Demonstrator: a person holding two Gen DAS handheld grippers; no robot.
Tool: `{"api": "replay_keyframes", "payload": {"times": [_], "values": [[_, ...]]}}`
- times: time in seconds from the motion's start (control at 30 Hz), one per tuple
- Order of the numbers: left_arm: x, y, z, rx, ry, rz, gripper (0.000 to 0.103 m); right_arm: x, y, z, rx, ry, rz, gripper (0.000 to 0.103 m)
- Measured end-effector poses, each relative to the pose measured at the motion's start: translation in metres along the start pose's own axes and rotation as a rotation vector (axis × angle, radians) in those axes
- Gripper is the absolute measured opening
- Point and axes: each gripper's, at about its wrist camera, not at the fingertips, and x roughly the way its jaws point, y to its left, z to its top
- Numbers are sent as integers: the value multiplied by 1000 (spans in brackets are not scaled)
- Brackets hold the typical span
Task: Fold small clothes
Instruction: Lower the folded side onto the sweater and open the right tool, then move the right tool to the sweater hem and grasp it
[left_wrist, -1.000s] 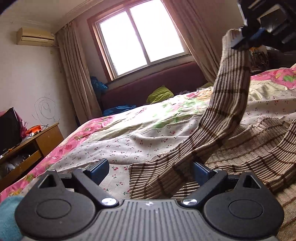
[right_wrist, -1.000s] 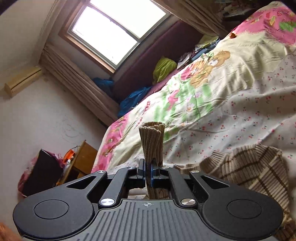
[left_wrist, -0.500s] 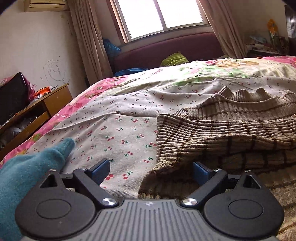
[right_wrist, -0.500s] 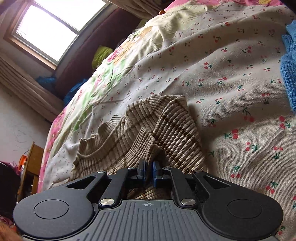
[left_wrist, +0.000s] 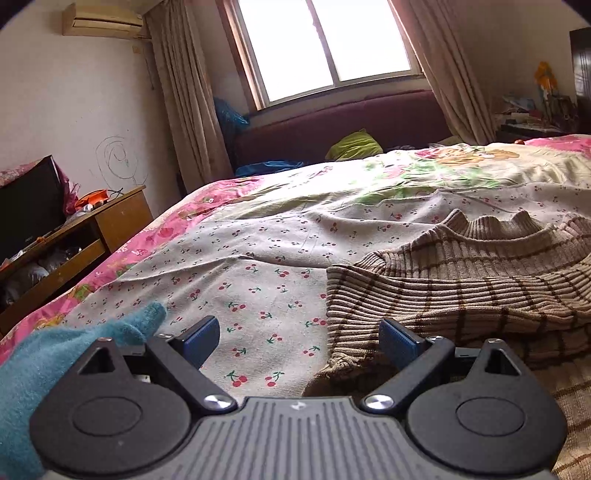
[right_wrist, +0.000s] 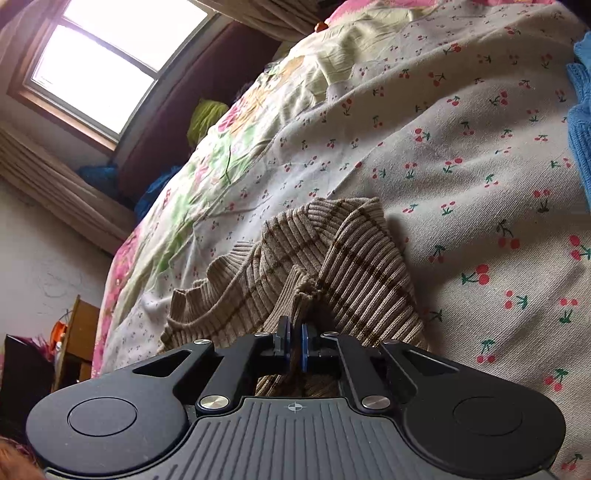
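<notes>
We are looking low and close across the bed (left_wrist: 258, 280) from the left wrist, toward the window (left_wrist: 325, 48); from the right wrist, tilted steeply. Both are sharing the striped sweater (right_wrist: 332, 258).

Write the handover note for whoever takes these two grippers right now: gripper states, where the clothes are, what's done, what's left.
Right gripper: shut on a bunched fold of the brown striped sweater, down at the bedsheet.
Left gripper: open, holding nothing; its right finger sits against the sweater's near edge.
Sweater lies on the bed, one part laid over the body, collar toward the window.
Blue knit garment waits on the sheet at the right wrist view's right edge.
Left: release, square the fold, finish it, then the blue one.
</notes>
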Motion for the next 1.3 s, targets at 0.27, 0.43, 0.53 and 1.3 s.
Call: {"api": "replay_keyframes", "payload": {"times": [0.27, 0.43, 0.53, 1.3], "values": [[9, -28, -11, 158, -10, 1, 103, 2, -9, -7, 5, 15, -29, 4], [30, -1, -11, 8, 108, 81, 103, -4, -18, -9, 14, -1, -56, 2], [32, 16, -16, -61, 146, 78, 103, -6, -24, -9, 34, -8, -55, 2], [18, -13, 37, -24, -8, -85, 103, 12, 67, -27, -514, -27, -120, 11]]}}
